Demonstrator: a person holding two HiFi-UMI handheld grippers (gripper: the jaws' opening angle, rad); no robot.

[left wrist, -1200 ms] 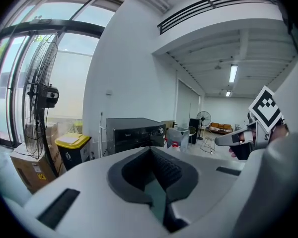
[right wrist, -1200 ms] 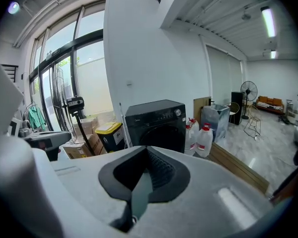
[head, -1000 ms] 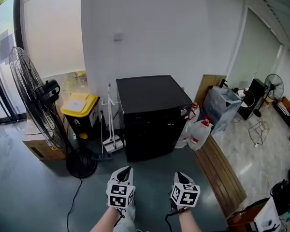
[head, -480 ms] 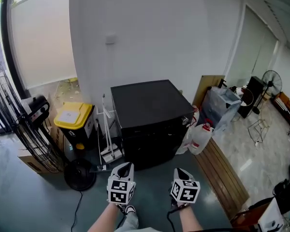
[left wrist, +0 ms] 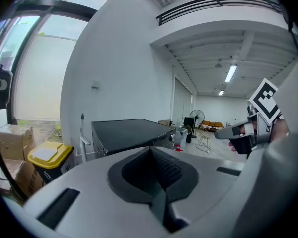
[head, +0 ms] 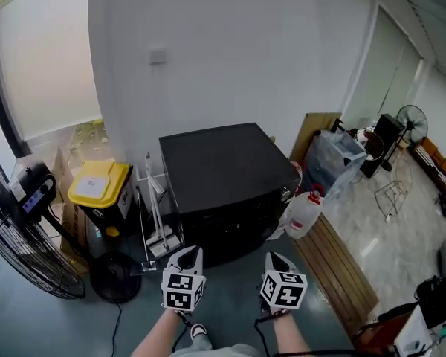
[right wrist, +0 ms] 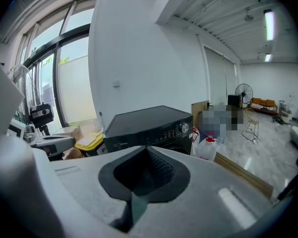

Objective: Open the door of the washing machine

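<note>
Black washer (head: 221, 177) stands ahead of both grippers, near but untouched, its front towards them. The left gripper (head: 189, 255) and right gripper (head: 276, 262) hang side by side, each with jaws pressed together and empty.

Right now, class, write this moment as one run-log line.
stage: pre-contact | left gripper: shut, empty | right gripper: shut, empty | washer: ahead, untouched
</note>
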